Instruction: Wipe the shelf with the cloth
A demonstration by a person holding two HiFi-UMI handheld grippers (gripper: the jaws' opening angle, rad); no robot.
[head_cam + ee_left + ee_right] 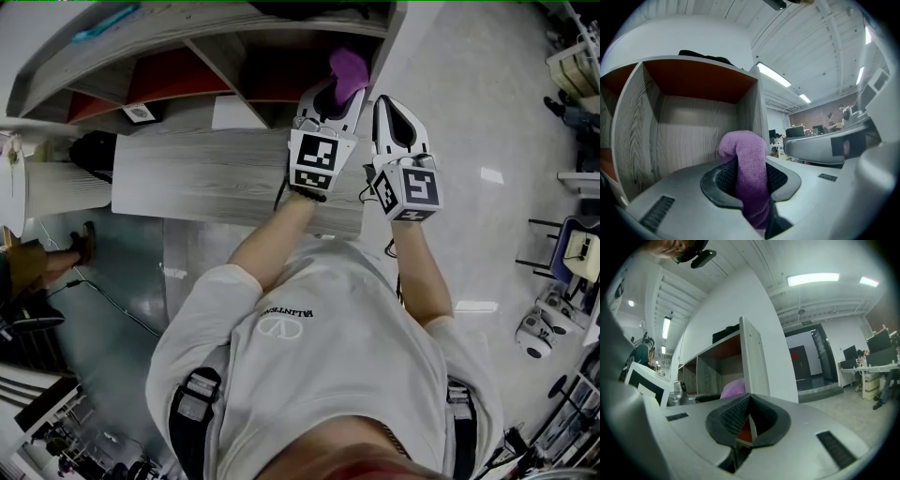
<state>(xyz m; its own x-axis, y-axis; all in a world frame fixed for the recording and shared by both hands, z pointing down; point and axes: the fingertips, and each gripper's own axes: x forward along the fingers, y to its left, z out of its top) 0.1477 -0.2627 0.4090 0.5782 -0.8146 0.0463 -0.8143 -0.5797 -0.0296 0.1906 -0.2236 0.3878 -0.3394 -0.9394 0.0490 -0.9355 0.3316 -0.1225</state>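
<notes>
The shelf (pixel 234 66) is wood-grain with red-brown inner faces. Its open right-hand compartment (pixel 693 126) fills the left gripper view straight ahead. My left gripper (pixel 330 94) is shut on a purple cloth (pixel 349 70), held at the mouth of that compartment. The cloth (pixel 749 168) bulges up from between the jaws and hangs over them. Just to the right, my right gripper (pixel 394 111) is outside the shelf's white side panel (pixel 754 362), jaws shut with nothing in them. The cloth (pixel 733 387) also shows in the right gripper view, beyond my right gripper (pixel 749 404).
A wood-grain tabletop (pixel 234 173) lies between my body and the shelf. A blue item (pixel 108 21) rests on the shelf top. A seated person's legs (pixel 56 253) are at the left. Chairs and equipment (pixel 562 253) stand on the pale floor at the right.
</notes>
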